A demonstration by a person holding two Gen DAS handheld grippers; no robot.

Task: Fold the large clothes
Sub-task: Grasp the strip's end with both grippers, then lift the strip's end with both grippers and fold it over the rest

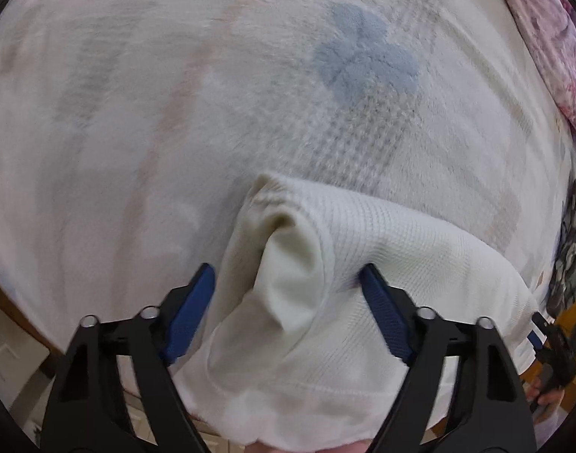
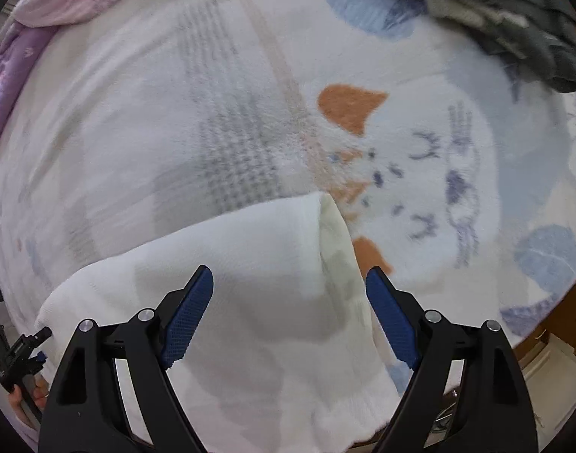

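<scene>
A white waffle-knit garment (image 1: 363, 249) lies on a bed covered by a white patterned blanket (image 1: 174, 94). In the left wrist view my left gripper (image 1: 288, 275) is open, its blue-padded fingers on either side of a bunched corner of the garment with the smooth inner side showing. In the right wrist view my right gripper (image 2: 289, 277) is open over the garment's other end (image 2: 250, 264), near its folded edge (image 2: 337, 241). Neither gripper pinches the cloth. The other gripper shows at the frame edges (image 1: 548, 343) (image 2: 23, 347).
A pink-purple quilt (image 1: 552, 37) (image 2: 42, 3) is bunched at the far side of the bed. A dark grey garment (image 2: 514, 26) lies at the back right. The bed's near edge and wooden frame (image 2: 567, 309) sit close below the grippers.
</scene>
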